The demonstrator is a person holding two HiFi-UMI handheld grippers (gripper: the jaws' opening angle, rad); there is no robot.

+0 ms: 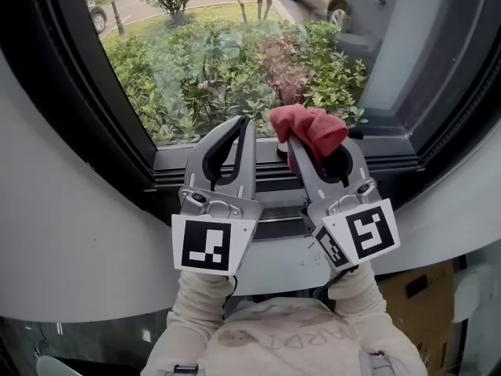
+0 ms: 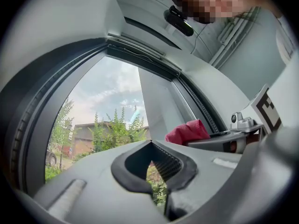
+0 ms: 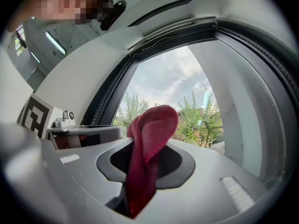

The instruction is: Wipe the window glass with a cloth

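Observation:
The window glass (image 1: 235, 45) fills the top of the head view, with shrubs behind it. My right gripper (image 1: 304, 141) is shut on a red cloth (image 1: 311, 126), which bunches up past its tips just in front of the lower edge of the glass. In the right gripper view the red cloth (image 3: 148, 143) hangs folded between the jaws of the right gripper (image 3: 149, 141), before the window glass (image 3: 177, 87). My left gripper (image 1: 243, 124) is beside it on the left, shut with nothing in it. From the left gripper (image 2: 150, 146) view, the red cloth (image 2: 189, 132) shows at right.
A dark window frame (image 1: 274, 171) with grooved rails runs under the glass, and its black side posts (image 1: 39, 77) curve up on both sides. White wall panels (image 1: 70, 233) surround the frame. A cardboard box (image 1: 423, 304) stands low at right.

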